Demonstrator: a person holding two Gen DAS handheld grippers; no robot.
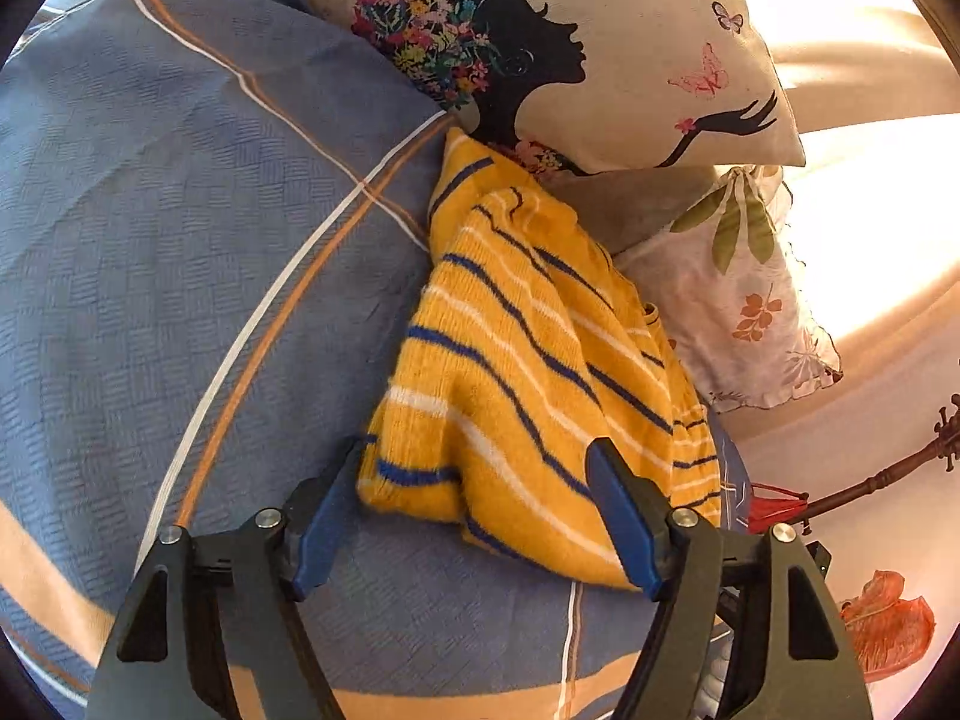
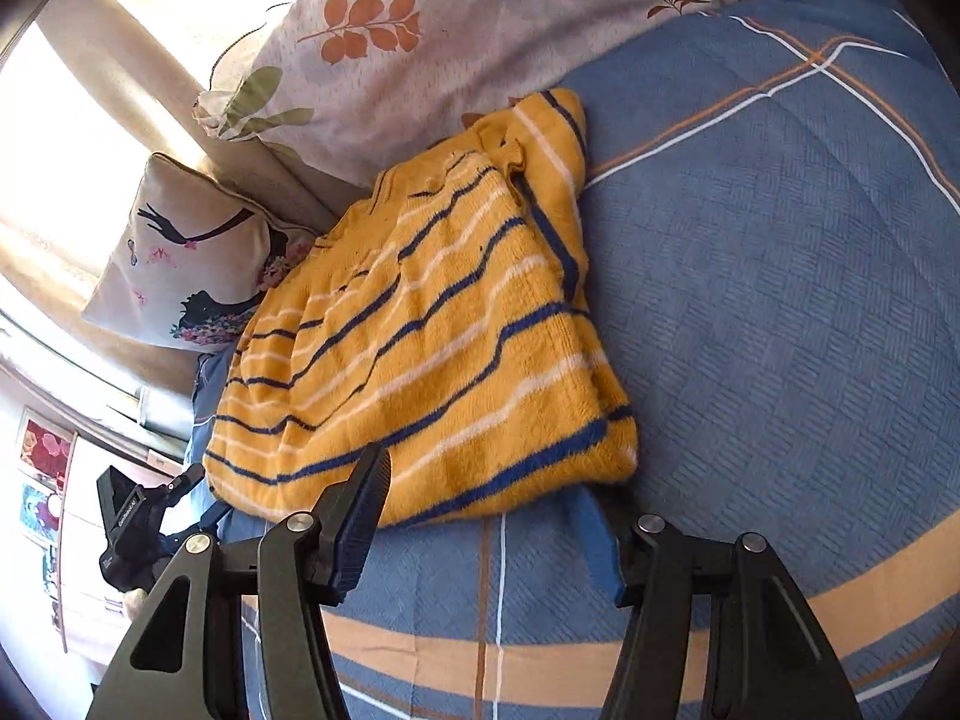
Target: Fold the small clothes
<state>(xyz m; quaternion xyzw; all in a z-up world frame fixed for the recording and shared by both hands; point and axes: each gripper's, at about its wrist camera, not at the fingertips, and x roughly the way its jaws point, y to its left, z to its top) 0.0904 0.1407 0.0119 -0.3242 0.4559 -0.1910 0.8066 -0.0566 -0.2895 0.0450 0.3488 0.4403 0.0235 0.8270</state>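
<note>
One yellow knitted sweater (image 1: 528, 360) is lying folded on the blue checked bedspread (image 1: 180, 240), its long axis running from the near hem away toward the far pillows. Blue and white stripes are crossing it, and the fabric is bunching into soft ridges. Its far end is touching the silhouette-print pillow (image 1: 600, 48), with the leaf-print pillow (image 1: 738, 300) just beside it on the right. The left gripper (image 1: 480, 516) is hovering with jaws wide apart, straddling the near hem and gripping nothing. The right gripper (image 2: 486, 516) is likewise spreading wide at the near hem, holding nothing.
</note>
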